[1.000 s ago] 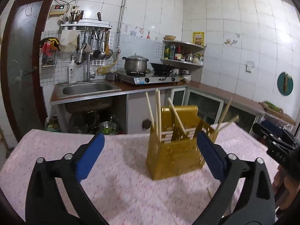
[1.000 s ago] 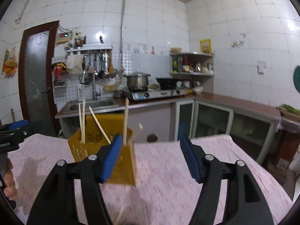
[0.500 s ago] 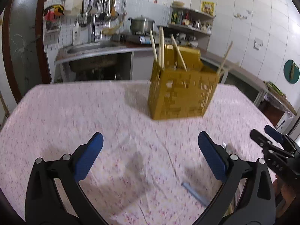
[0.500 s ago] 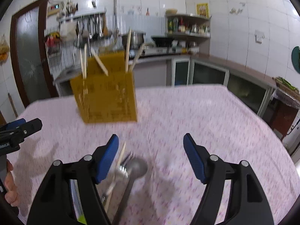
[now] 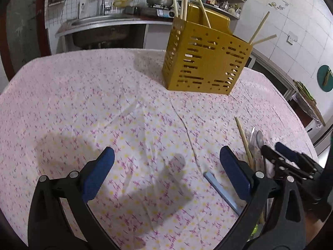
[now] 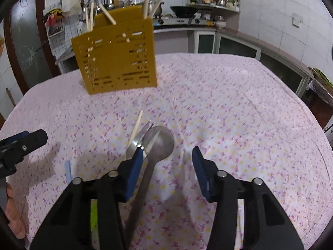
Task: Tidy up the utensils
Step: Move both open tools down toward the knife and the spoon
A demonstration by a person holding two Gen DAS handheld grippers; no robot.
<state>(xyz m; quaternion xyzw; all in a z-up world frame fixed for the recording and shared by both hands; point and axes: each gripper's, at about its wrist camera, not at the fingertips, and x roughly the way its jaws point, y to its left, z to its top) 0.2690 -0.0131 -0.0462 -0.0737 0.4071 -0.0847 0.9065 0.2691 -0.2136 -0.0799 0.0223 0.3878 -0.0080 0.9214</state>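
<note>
Two grippers: both of mine are low over the near part of the table, jaws spread wide and gripping nothing, because nothing has been picked yet.
Right gripper (image 6: 167, 167): I hold it over the loose pile so its fingers straddle the spoon handle; the left blue pad (image 6: 134, 171) overlaps the fork and spoon in view, though I cannot tell if it touches them.
Large steel spoon (image 6: 160, 141): it lies bowl away from me, handle running back between my right fingers, which I judge makes it the easiest thing to take first.
Steel fork (image 6: 138, 139): it lies against the spoon's left side, tines pointing away.
Loose pale wooden chopstick (image 6: 136, 126): it rests just left of the fork, slanted toward the holder.
Left gripper (image 5: 166, 167): I keep it over bare cloth, beside the pile, so it stays clear of the right one.
Pale blue flat strip (image 5: 220, 189): it lies on the cloth by my left gripper's right finger; what it is I cannot tell.
Pink flowered tablecloth (image 5: 83, 95): it covers the whole table.
Yellow slotted plastic utensil holder (image 6: 116, 60): it stands upright at the far side, several chopsticks (image 5: 183, 0) already leaning inside, so the loose pieces likely belong there.
</note>
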